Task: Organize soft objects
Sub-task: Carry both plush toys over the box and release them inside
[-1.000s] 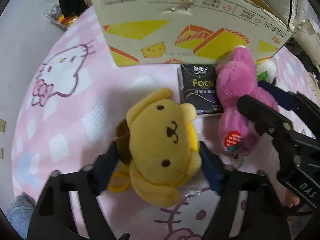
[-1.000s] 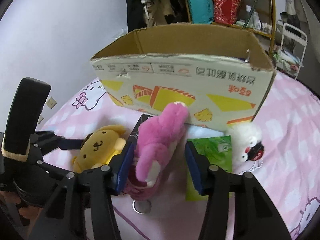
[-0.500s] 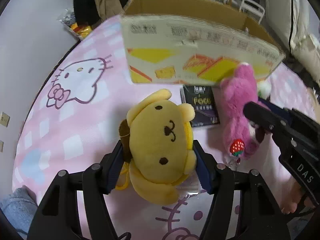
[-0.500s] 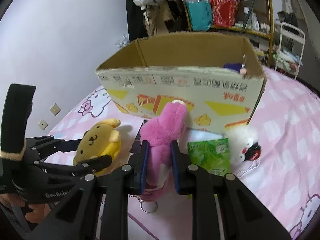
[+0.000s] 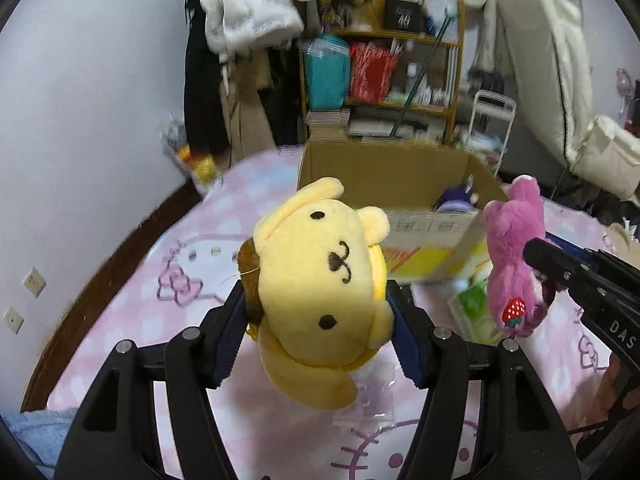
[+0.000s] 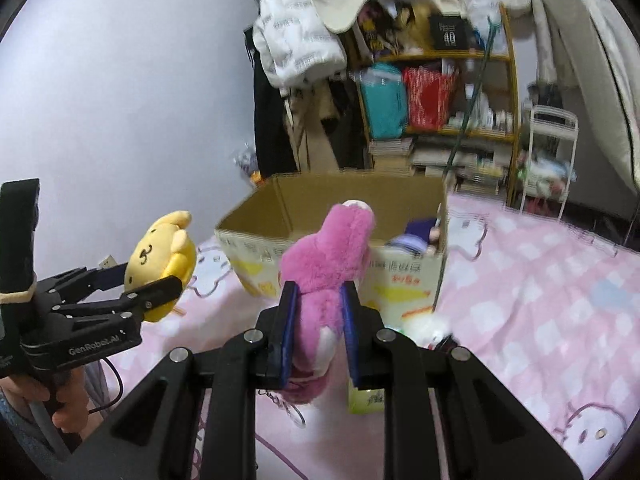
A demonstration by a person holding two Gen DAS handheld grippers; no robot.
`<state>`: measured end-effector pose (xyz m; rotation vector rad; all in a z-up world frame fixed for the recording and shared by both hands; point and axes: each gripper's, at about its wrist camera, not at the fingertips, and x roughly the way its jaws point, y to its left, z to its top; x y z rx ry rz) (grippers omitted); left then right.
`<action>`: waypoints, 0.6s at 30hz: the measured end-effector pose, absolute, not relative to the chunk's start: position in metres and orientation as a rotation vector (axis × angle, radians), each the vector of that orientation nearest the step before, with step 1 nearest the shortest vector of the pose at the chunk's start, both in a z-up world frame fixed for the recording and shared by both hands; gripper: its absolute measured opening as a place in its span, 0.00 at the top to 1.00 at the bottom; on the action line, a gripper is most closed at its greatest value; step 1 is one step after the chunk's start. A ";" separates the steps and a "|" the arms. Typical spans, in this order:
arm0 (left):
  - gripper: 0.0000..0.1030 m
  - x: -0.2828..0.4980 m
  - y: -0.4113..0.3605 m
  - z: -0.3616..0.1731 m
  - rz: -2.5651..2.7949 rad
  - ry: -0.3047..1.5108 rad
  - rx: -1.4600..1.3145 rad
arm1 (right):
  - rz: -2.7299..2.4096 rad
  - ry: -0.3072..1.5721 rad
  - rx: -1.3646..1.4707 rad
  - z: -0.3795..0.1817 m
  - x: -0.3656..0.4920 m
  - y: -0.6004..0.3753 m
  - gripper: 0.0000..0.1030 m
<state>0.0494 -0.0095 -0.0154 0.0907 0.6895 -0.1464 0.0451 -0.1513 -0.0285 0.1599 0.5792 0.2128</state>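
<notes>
Behind the pink checked bedspread, cluttered shelves line the wall.

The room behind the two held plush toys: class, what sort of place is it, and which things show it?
Most likely a lived-in bedroom: a pink cartoon-cat patterned bedspread, a cluttered wooden shelf unit, and a white quilted jacket hanging beside dark clothes.
</notes>
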 end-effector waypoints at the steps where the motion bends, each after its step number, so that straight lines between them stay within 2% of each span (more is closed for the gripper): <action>1: 0.38 0.049 -0.007 -0.013 -0.147 0.671 0.090 | 0.210 0.563 0.149 -0.024 0.042 -0.149 0.78; 18: 0.38 0.020 -0.004 0.036 -0.163 0.452 0.102 | 0.067 0.401 0.073 0.018 0.026 -0.157 0.78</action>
